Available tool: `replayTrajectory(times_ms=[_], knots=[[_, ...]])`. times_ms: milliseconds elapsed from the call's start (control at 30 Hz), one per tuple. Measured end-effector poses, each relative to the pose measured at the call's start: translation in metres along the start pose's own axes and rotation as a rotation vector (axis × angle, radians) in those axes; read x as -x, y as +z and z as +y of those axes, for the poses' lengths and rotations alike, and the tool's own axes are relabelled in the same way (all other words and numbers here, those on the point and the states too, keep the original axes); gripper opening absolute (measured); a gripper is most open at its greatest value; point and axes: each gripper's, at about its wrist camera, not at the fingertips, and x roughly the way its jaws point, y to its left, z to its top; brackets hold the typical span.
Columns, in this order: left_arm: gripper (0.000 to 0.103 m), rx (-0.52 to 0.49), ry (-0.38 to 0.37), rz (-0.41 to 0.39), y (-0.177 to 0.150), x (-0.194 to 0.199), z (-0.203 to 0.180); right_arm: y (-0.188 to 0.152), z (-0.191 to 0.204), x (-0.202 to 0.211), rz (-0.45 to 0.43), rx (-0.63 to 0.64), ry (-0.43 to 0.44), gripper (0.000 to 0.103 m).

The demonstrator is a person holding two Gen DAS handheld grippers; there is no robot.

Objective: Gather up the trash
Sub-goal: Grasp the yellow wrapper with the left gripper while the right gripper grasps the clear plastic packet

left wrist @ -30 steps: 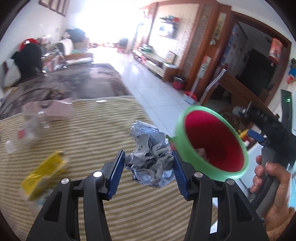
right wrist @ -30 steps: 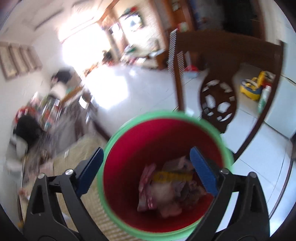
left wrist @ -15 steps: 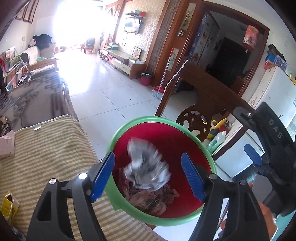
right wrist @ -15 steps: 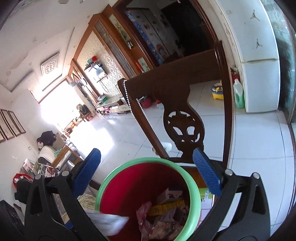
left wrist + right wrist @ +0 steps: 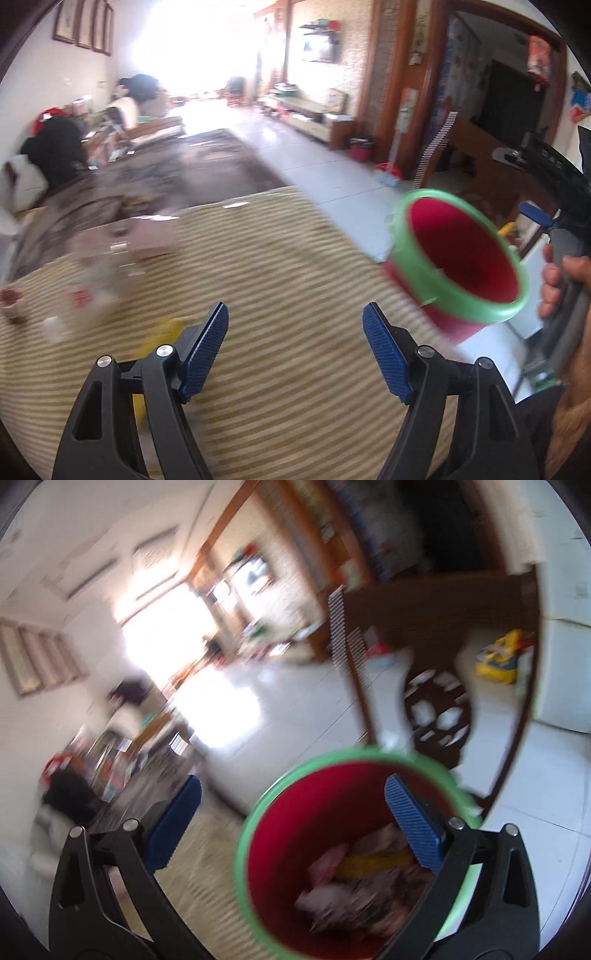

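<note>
Well, from the left wrist camera, the left gripper [image 5: 295,317] hangs over the striped tablecloth [image 5: 280,258] with its blue pads spread wide and nothing between them. The green-rimmed red bin [image 5: 476,314] sits tilted off to its right, at the table's edge. Well left of the bin, litter lies on the cloth: a yellow wrapper [image 5: 162,332] just beside the left pad, a blurred clear bottle [image 5: 92,280] farther out, and a pinkish pack [image 5: 147,240] beyond that. On the bin's far side a hand [image 5: 561,280] clasps a grey handle.

From the right wrist camera, the right gripper [image 5: 295,801] looks down into the bin [image 5: 243,853]. Its jaws stand apart, one pad inside the rim and the other well clear of the bin's outer wall, so it clamps nothing. Whether the bin hangs on that inner finger I cannot tell. Crumpled trash [image 5: 354,882] lies at the bottom.

I'd judge the step in hand to be the reach for another piece. The yellow wrapper looks the likeliest pick. The next move calls for lowering the spread pads around it and closing, while the bin waits beside the table's edge.
</note>
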Motion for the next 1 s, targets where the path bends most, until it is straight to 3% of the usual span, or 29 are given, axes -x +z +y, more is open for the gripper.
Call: replayTrajectory(times_ms=[33,133,300,433,533,600,700,1000], knots=[[0.072,0.002,0.032,0.02,0.0,0.001,0.015,-0.007,0.012,-0.011,0.08,0.044,0.039,0.098],[0.072,0.033,0.11,0.094,-0.001,-0.003,0.055,-0.025,0.04,-0.023,0.176,0.149,0.089,0.098],[0.071,0.099,0.074,0.203,-0.009,-0.025,0.089,-0.049,0.083,-0.026,0.226,0.297,0.138,0.098],[0.071,0.086,0.091,0.281,-0.017,-0.047,0.091,-0.06,0.089,-0.037,0.289,0.298,0.161,0.098],[0.061,0.109,0.102,0.304,-0.024,-0.056,0.094,-0.068,0.097,-0.044,0.332,0.323,0.181,0.098],[0.044,0.126,0.126,0.29,-0.024,-0.055,0.1,-0.074,0.103,-0.047,0.365,0.337,0.214,0.098],[0.032,0.235,0.086,0.253,-0.029,-0.041,0.118,-0.085,0.11,-0.052,0.415,0.355,0.265,0.098],[0.032,0.431,0.163,0.07,-0.067,0.028,0.147,-0.145,0.171,-0.051,0.589,0.531,0.405,0.098]])
